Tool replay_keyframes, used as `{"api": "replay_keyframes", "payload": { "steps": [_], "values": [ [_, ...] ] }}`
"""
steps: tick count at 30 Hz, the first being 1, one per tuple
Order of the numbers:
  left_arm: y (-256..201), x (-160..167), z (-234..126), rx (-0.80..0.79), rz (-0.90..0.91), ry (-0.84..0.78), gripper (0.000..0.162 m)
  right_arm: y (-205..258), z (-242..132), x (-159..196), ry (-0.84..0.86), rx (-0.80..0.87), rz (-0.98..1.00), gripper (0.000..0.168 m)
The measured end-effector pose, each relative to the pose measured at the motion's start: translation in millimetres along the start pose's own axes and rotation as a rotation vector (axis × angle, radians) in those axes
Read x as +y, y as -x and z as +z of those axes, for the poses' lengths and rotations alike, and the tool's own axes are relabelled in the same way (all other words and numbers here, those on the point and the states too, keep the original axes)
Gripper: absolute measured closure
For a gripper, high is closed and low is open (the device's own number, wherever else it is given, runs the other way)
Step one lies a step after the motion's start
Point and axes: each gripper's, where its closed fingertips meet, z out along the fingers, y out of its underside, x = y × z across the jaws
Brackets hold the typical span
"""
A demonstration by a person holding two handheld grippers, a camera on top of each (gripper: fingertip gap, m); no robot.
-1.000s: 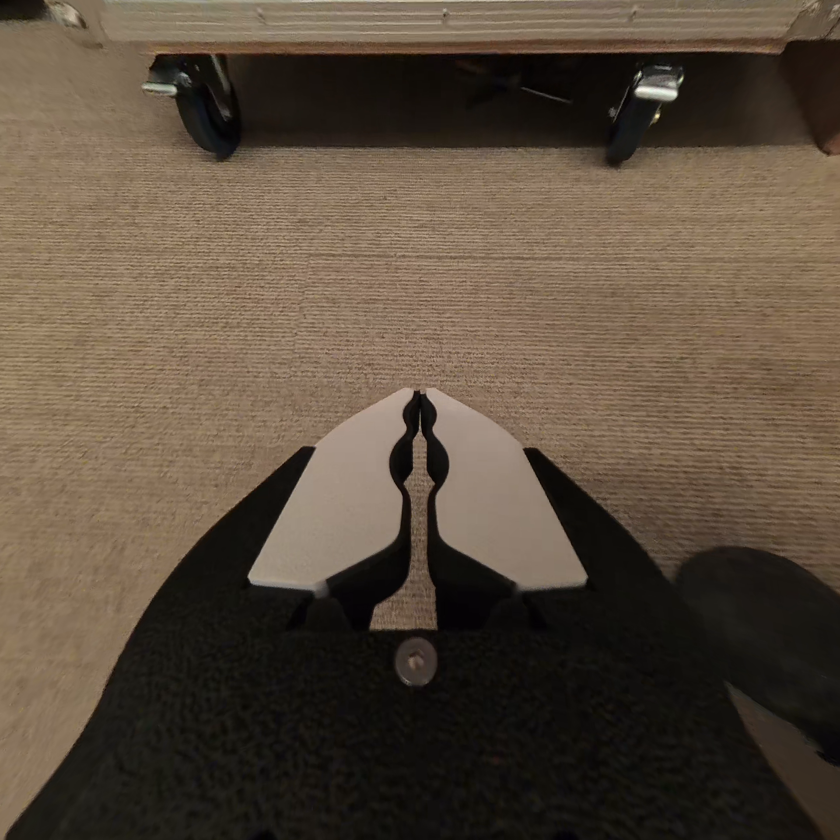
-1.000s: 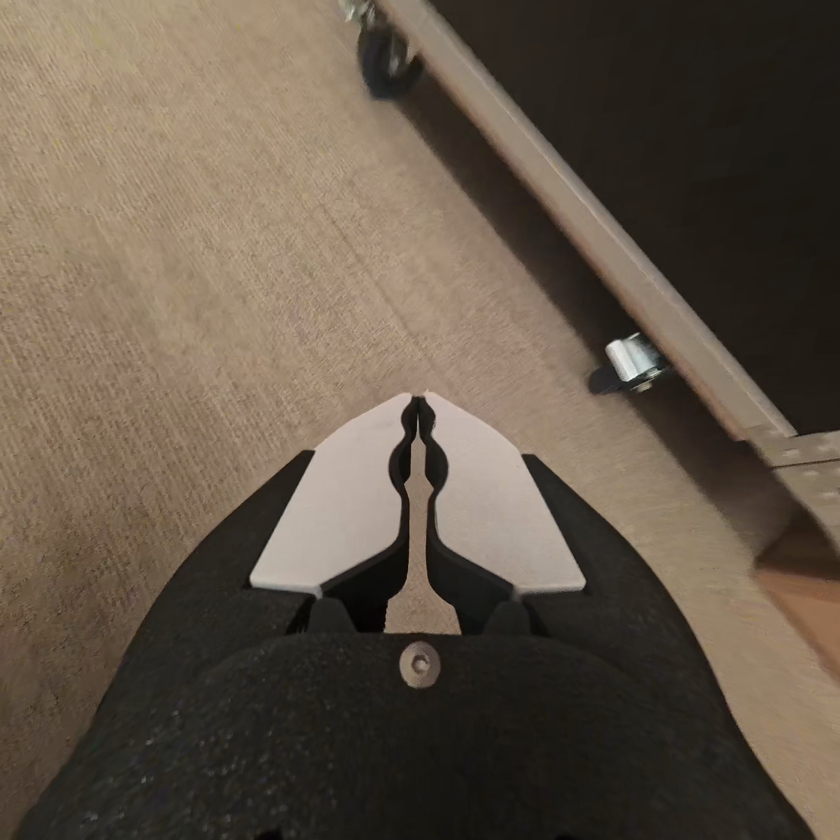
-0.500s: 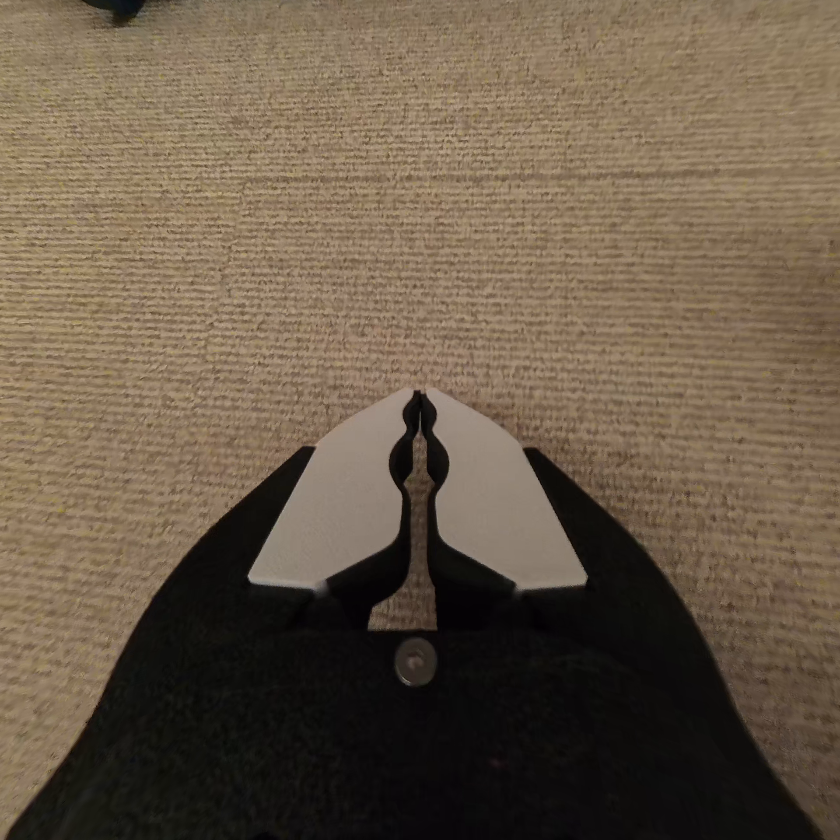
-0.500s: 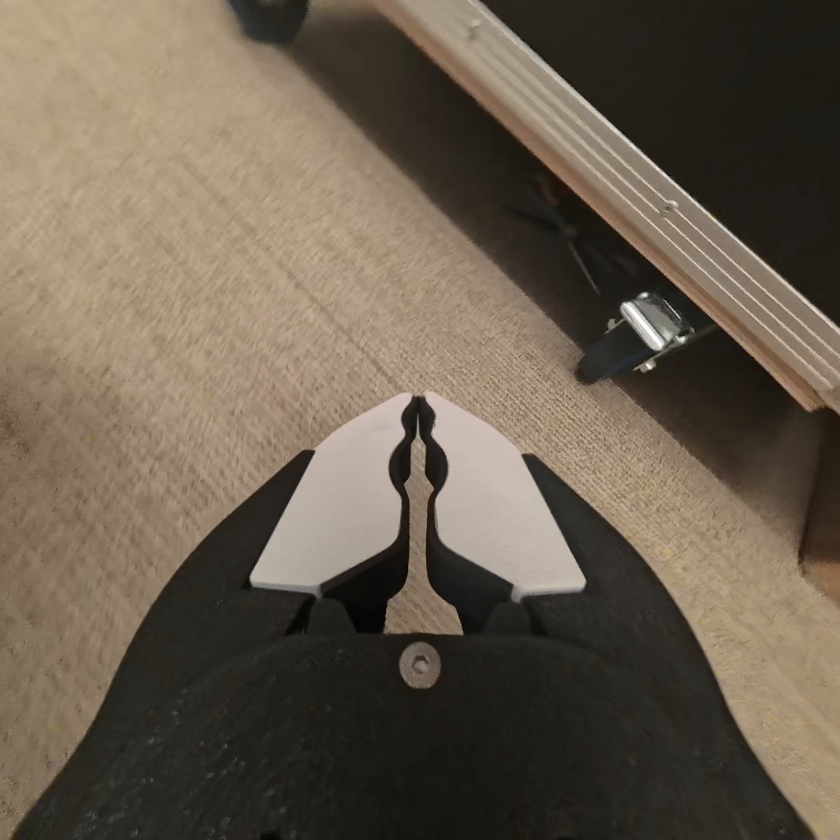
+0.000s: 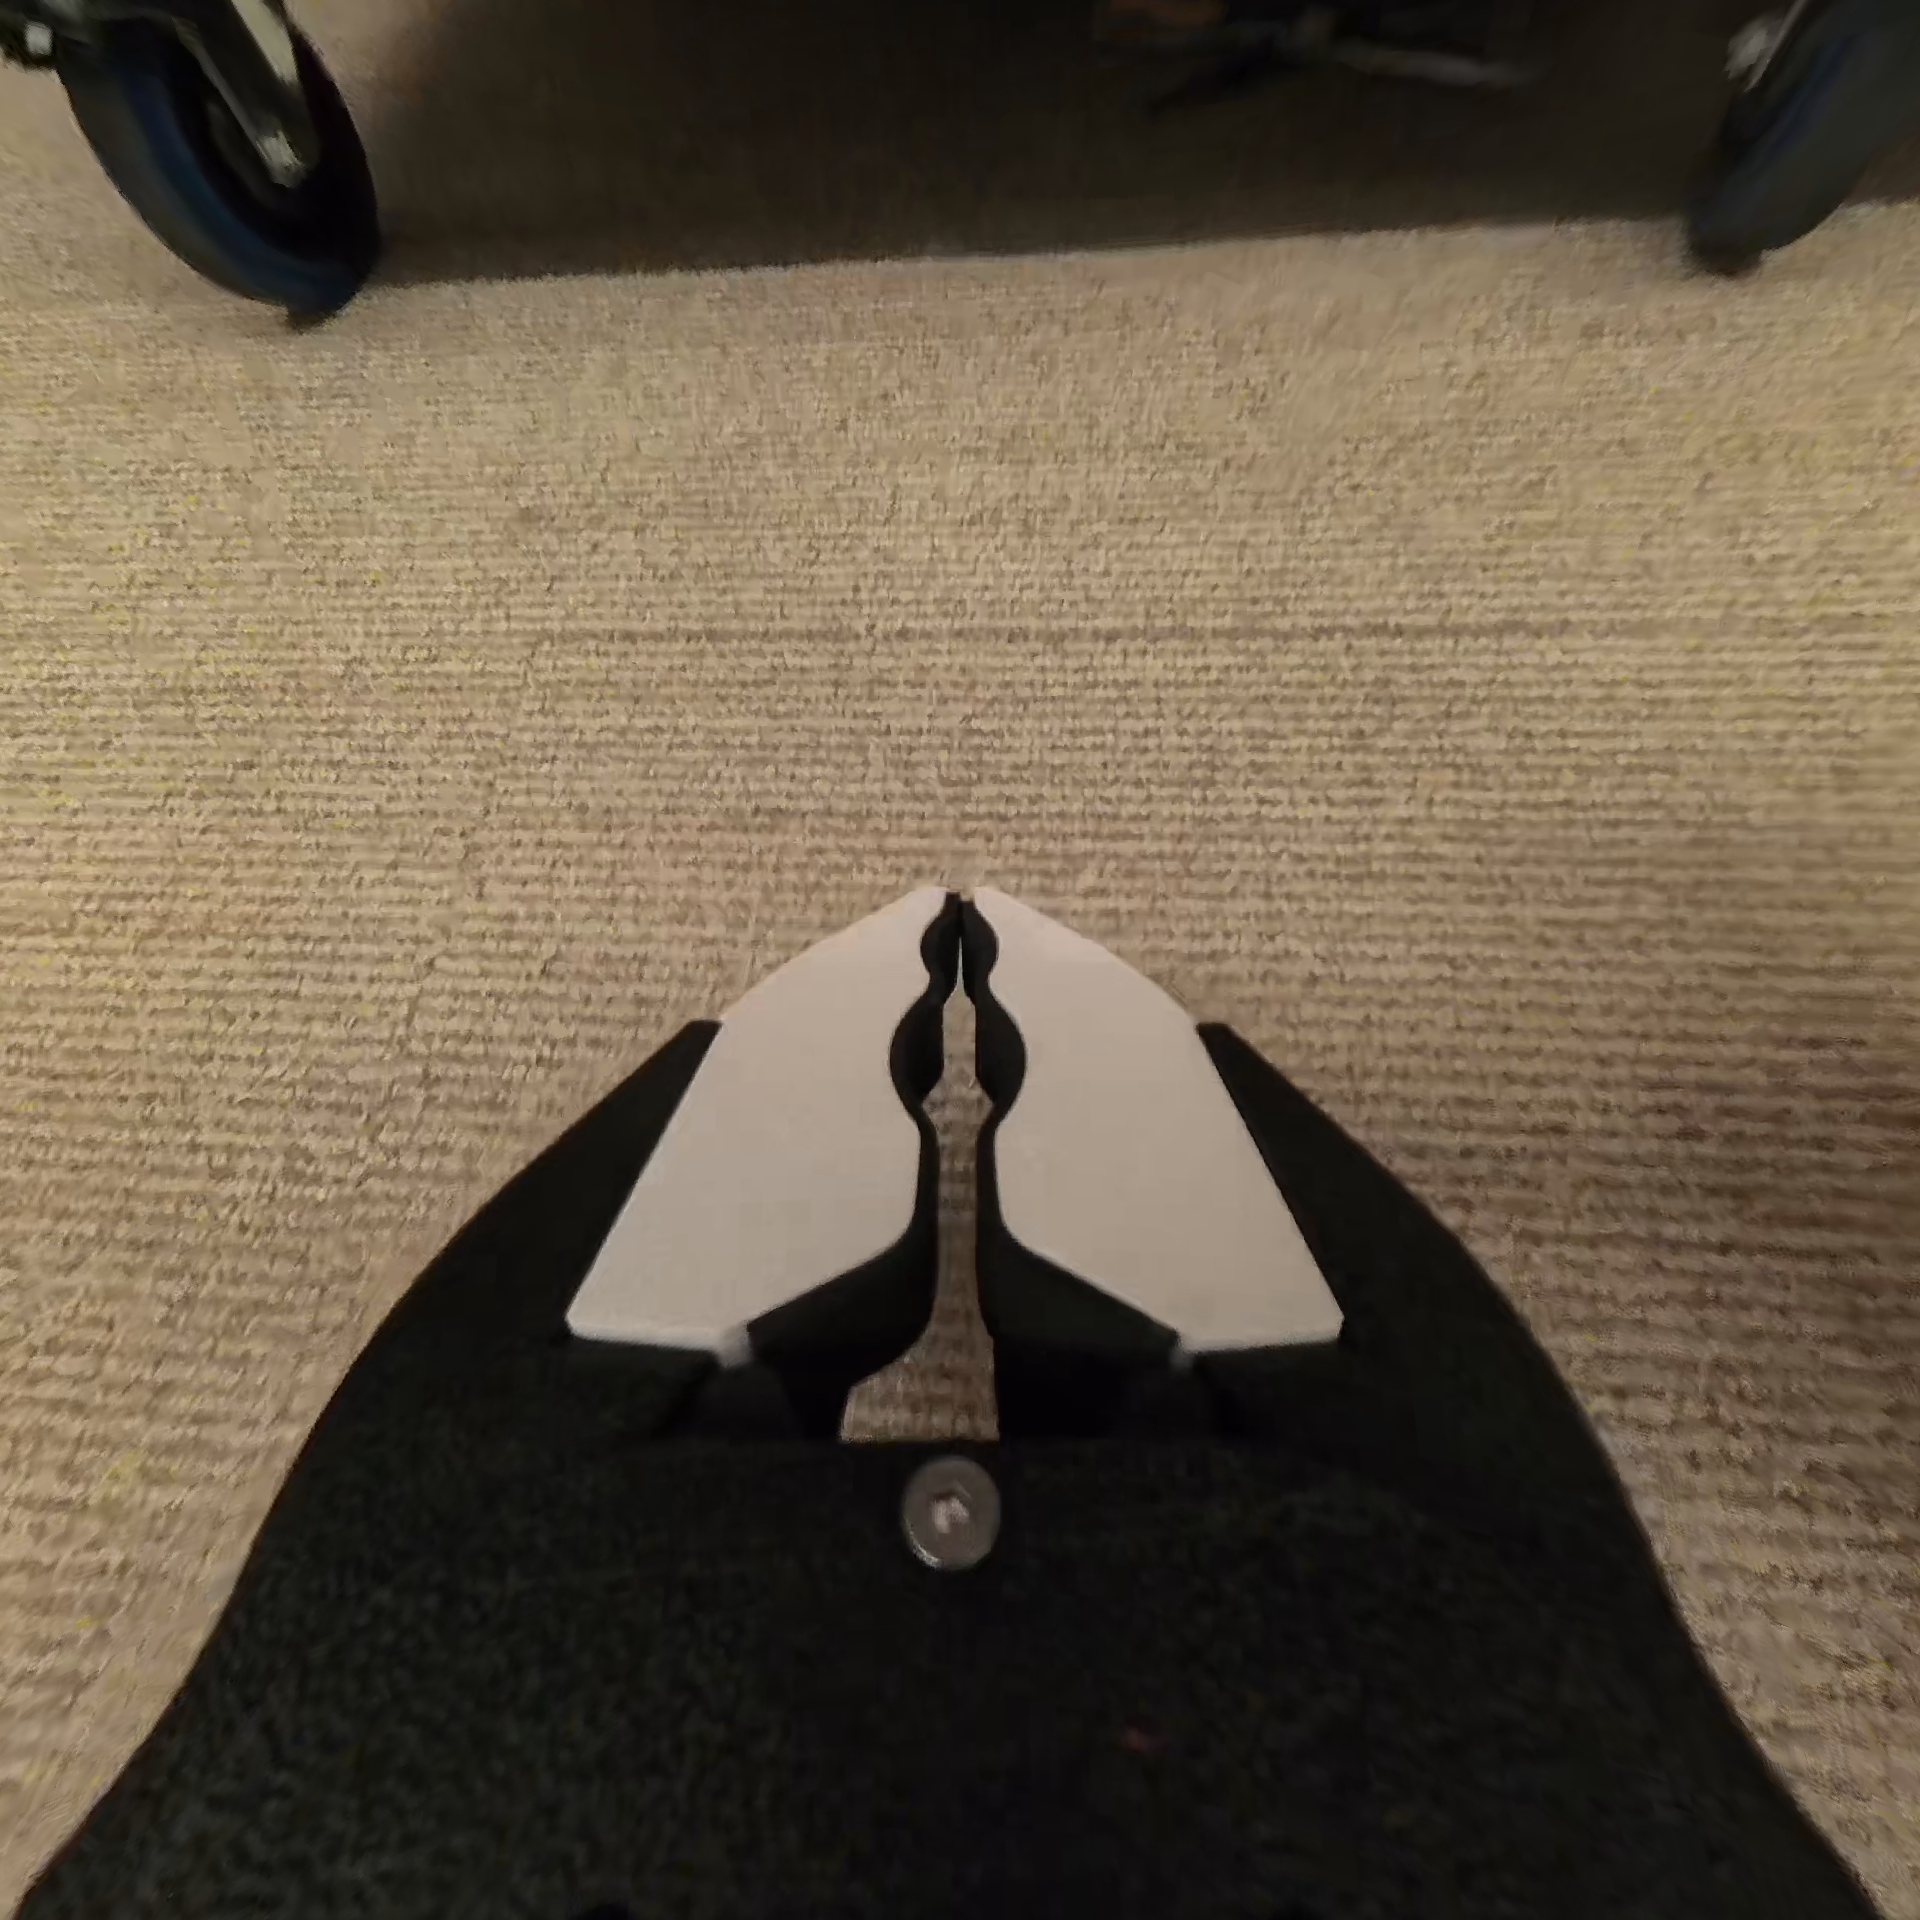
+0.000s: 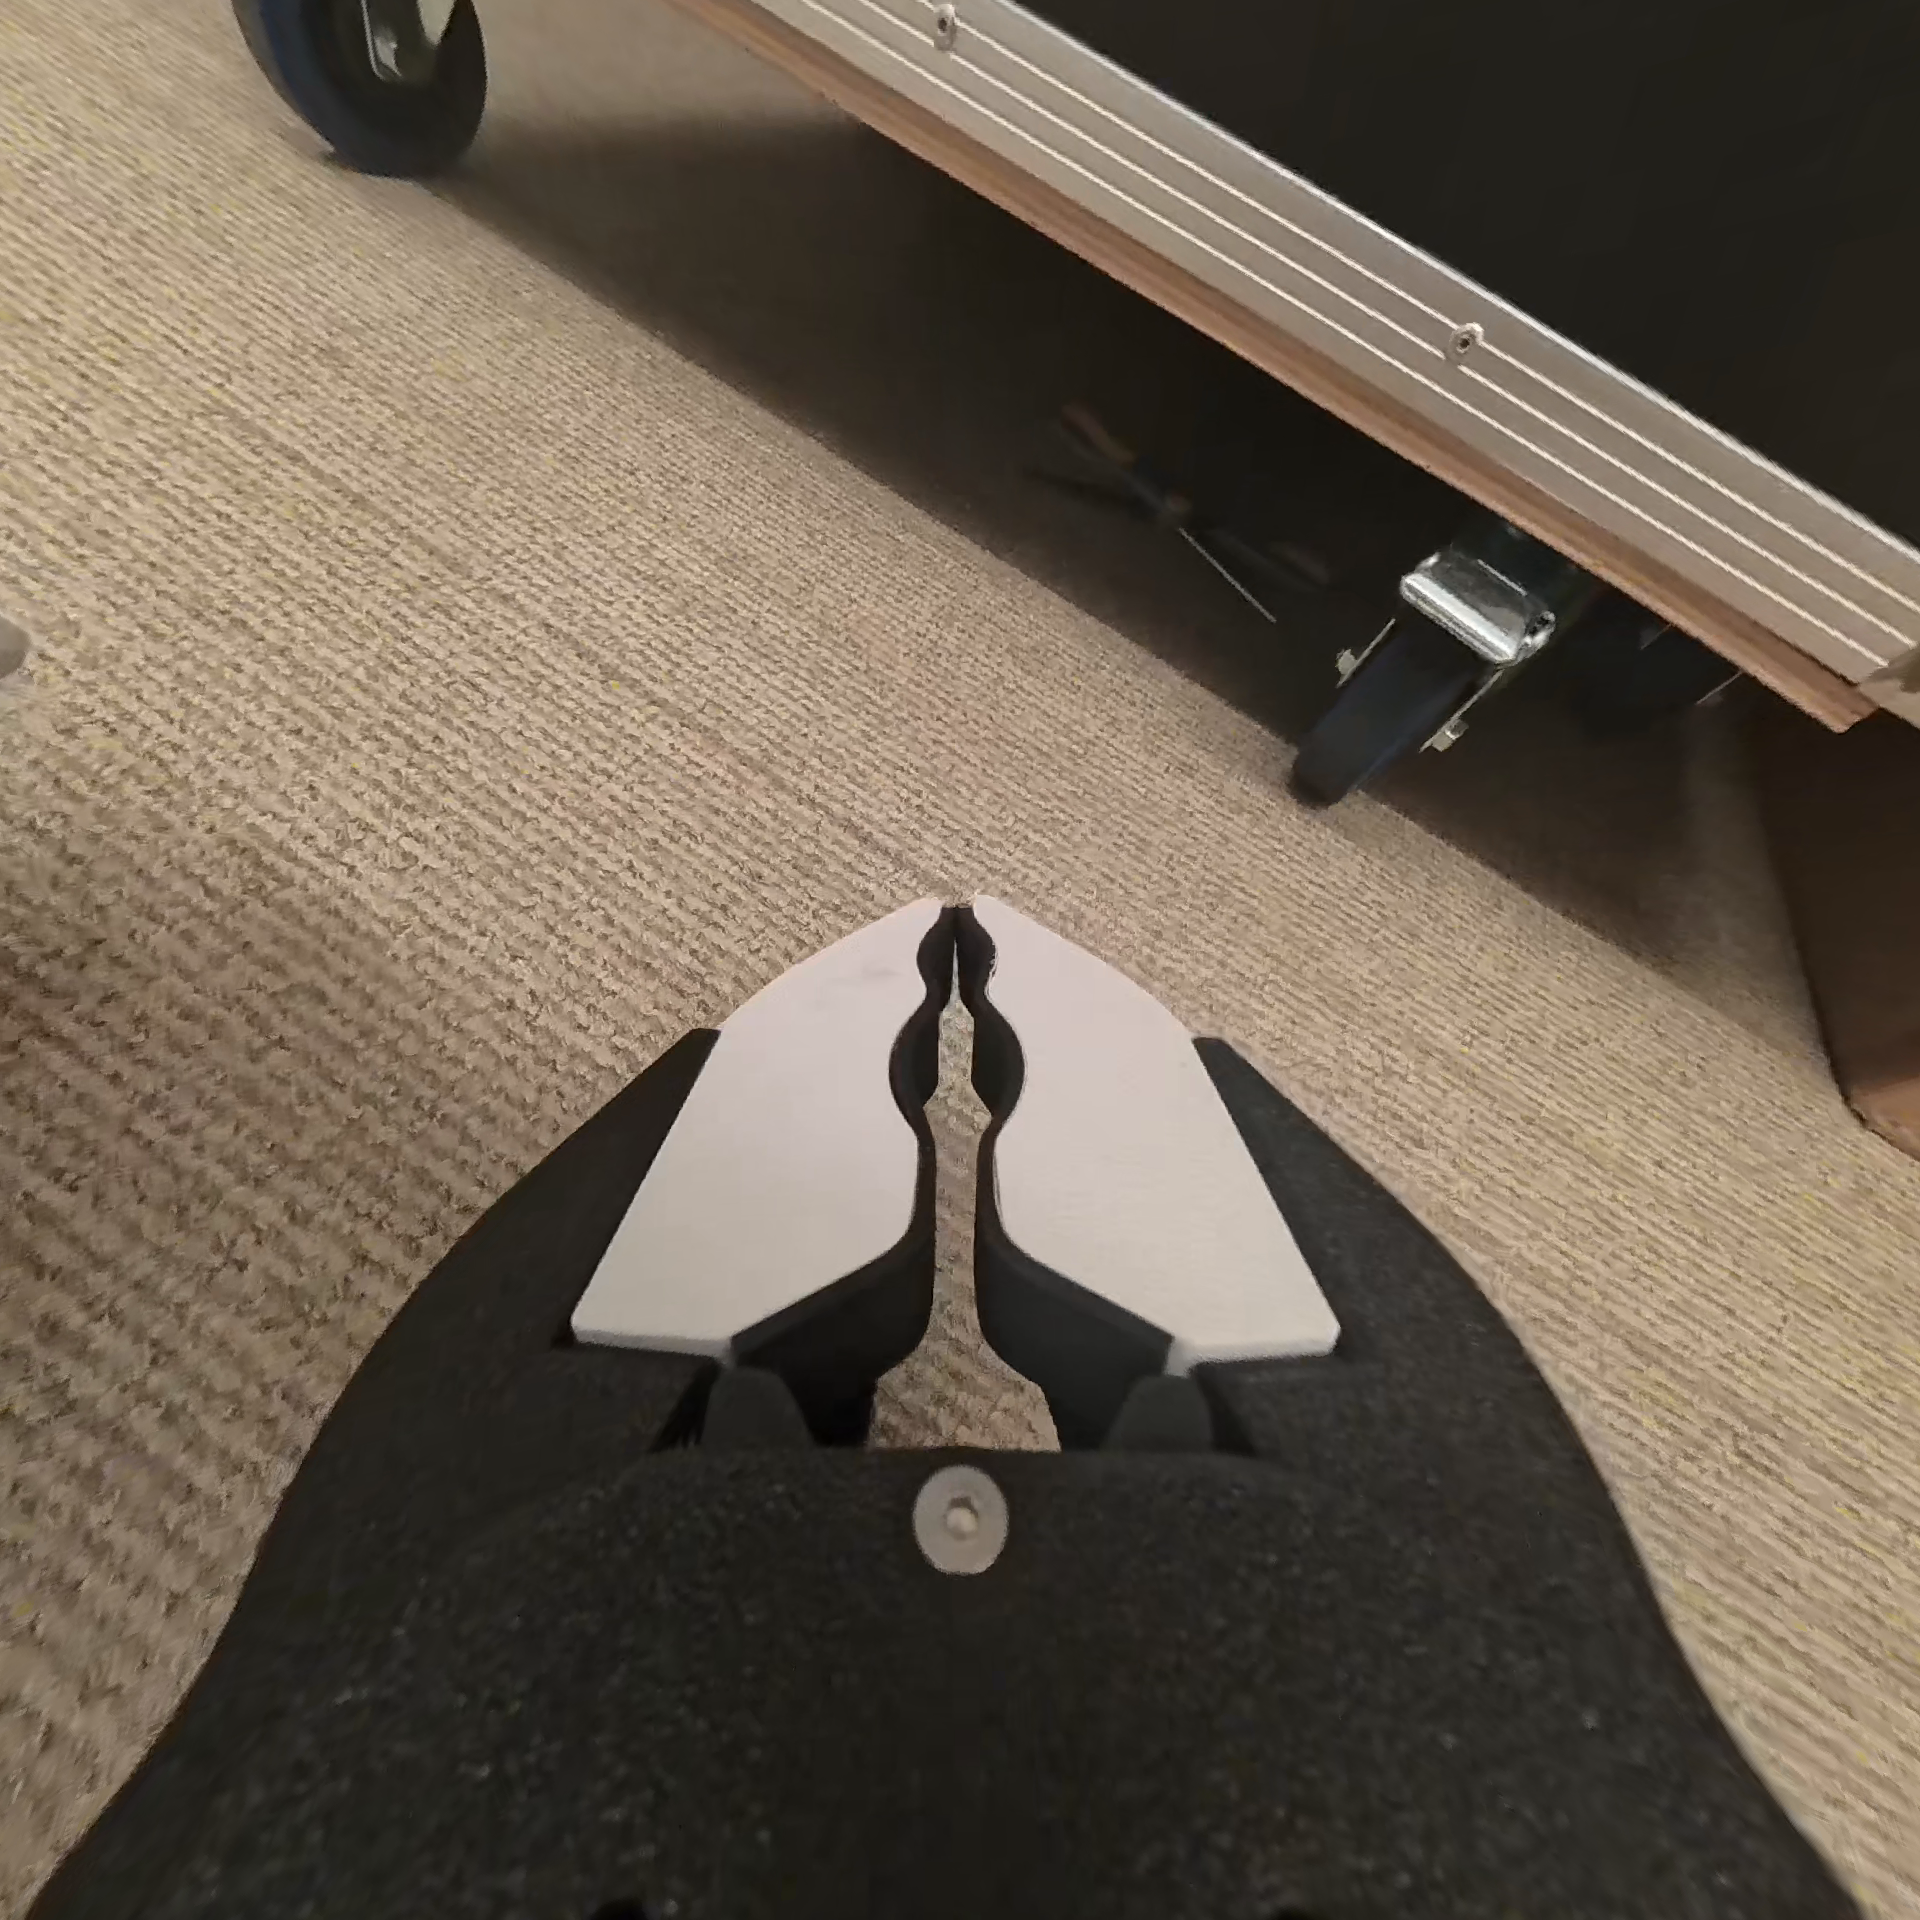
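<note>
My left gripper (image 5: pixel 958 896) is shut and empty, its white fingers (image 5: pixel 800 1143) pointing down at beige carpet (image 5: pixel 935 582). Two dark caster wheels stand ahead of it, one at the top left (image 5: pixel 223 156) and one at the top right (image 5: pixel 1797 135). My right gripper (image 6: pixel 958 906) is shut and empty over the same carpet (image 6: pixel 416 623). A wheeled case with a ribbed aluminium edge (image 6: pixel 1299 239) runs diagonally ahead of it on the right. One of its casters (image 6: pixel 1403 686) is nearest, ahead and to the right of the fingertips.
A second caster (image 6: pixel 384 73) stands at the top left of the right wrist view. Thin dark sticks (image 6: pixel 1174 520) lie in the shadow under the case. A brown wooden piece (image 6: pixel 1860 966) stands at the right edge. A pale object (image 6: pixel 10 649) shows at the left edge. Spacing between my two grippers at the tips: around 20 cm.
Both views have shifted. The left view has tilted back up, so the two casters show again, larger than a second ago. The right gripper has moved closer to the case. Both stay shut.
</note>
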Motion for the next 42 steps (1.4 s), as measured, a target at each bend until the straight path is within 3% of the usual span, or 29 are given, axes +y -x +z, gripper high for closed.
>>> {"api": "replay_keyframes", "payload": {
  "steps": [9, 15, 24, 30, 38, 42],
  "values": [
    [-20.6, 10.6, 19.8, 0.123, 0.079, -0.010, 0.162, 0.5, 13.9, 11.7, -0.003, -0.019, 0.151, 0.168],
    [-41.0, 3.6, 35.0, 0.199, 0.180, 0.005, 0.162, 0.5, 29.8, 13.9, 0.023, -0.018, 0.114, 0.168],
    [-27.5, -19.5, 69.4, 0.200, 0.220, -0.008, 0.162, 7.3, 84.0, -0.4, 0.032, -0.044, -0.093, 0.166],
    [-8.5, -37.8, 92.9, 0.196, 0.230, -0.033, 0.162, -0.8, 133.9, -6.2, 0.040, -0.054, -0.245, 0.149],
    [1.3, -45.9, 110.0, 0.223, 0.279, -0.055, 0.162, -12.7, 197.3, -9.7, 0.103, -0.070, -0.219, 0.110],
    [1.6, -48.8, 119.1, 0.241, 0.339, -0.047, 0.157, -28.4, 224.7, -17.7, 0.109, -0.029, -0.244, 0.100]
  ]
}}
